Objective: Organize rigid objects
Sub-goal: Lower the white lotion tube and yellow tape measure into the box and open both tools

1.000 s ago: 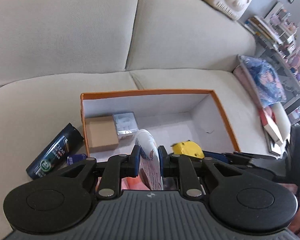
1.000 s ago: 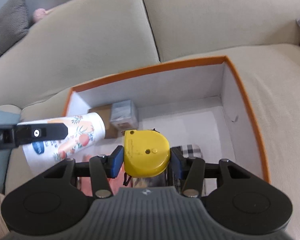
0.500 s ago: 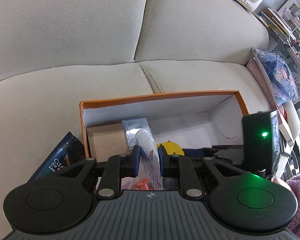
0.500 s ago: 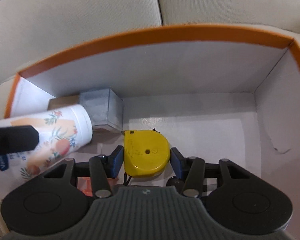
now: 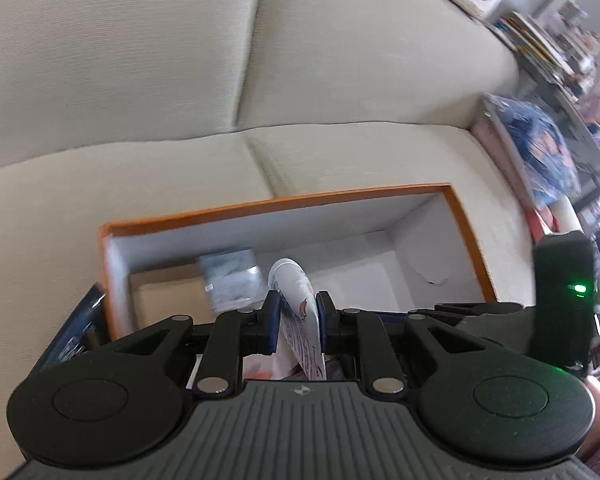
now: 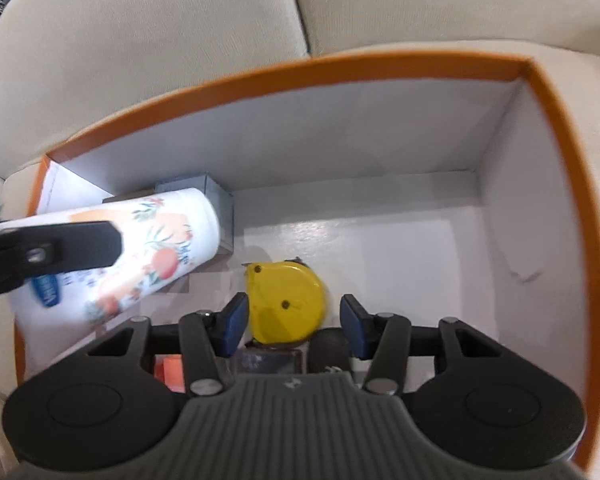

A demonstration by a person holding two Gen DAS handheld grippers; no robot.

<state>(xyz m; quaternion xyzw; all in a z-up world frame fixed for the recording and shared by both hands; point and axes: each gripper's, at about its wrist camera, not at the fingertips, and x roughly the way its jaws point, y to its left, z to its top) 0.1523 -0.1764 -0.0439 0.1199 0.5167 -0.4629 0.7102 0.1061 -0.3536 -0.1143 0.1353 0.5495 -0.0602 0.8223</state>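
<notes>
An open box with an orange rim (image 5: 280, 202) (image 6: 260, 76) and white inside sits on a beige sofa. My left gripper (image 5: 298, 316) is shut on a white floral-print bottle (image 5: 296, 292) (image 6: 160, 240), held slanted over the box's left part. One of its black fingers (image 6: 60, 244) crosses the bottle in the right wrist view. A yellow tape measure (image 6: 286, 304) lies on the box floor between the blue pads of my right gripper (image 6: 292, 314). Those jaws are closing, but a gap shows beside the right pad, so neither pad presses on it.
A silver box (image 6: 220, 200) and a brown cardboard box (image 5: 168, 296) stand in the box's far left corner. Dark items (image 6: 272, 360) and something orange (image 6: 168, 368) lie under my right gripper. A dark bottle (image 5: 76, 336) lies outside the left wall. Cushions (image 5: 540, 152) crowd the sofa's right end.
Both grippers have sunk toward the box. The tape measure, earlier up between the right pads, now rests lower on the floor. The floral bottle has moved farther over the box.
</notes>
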